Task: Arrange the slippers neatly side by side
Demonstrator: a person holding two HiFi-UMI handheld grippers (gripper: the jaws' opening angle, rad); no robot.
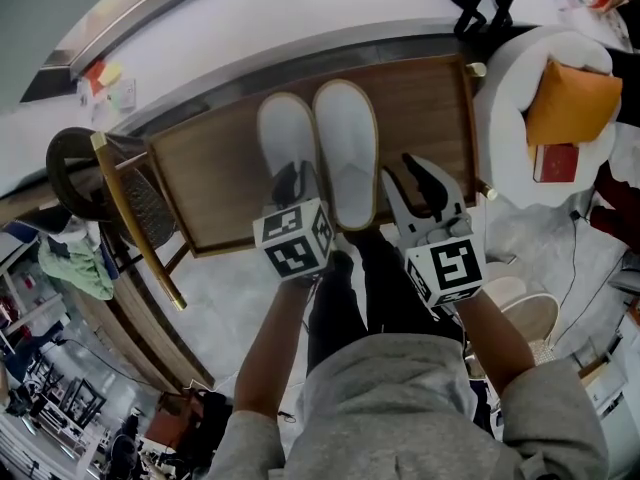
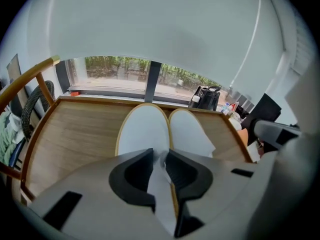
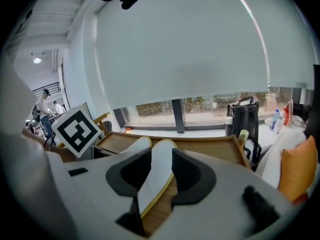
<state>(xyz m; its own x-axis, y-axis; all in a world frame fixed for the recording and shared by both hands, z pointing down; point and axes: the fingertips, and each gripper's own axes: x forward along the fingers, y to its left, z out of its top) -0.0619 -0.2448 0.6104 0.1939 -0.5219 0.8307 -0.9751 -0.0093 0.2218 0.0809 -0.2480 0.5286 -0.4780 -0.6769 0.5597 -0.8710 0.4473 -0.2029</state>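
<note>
Two white slippers with tan rims lie side by side, toes away from me, on a wooden table. My left gripper is at the heel of the left slipper. In the left gripper view its jaws stand narrow, with the heel edge of the left slipper pinched between them. The right slipper touches the left one along its side. My right gripper hangs open just right of that slipper's heel. In the right gripper view, the right slipper shows through the gap of the right gripper, untouched.
A wooden chair stands at the table's left end. A white armchair with an orange cushion is at the right. A black backpack sits beyond the table's far right corner. The person's legs are below the near edge.
</note>
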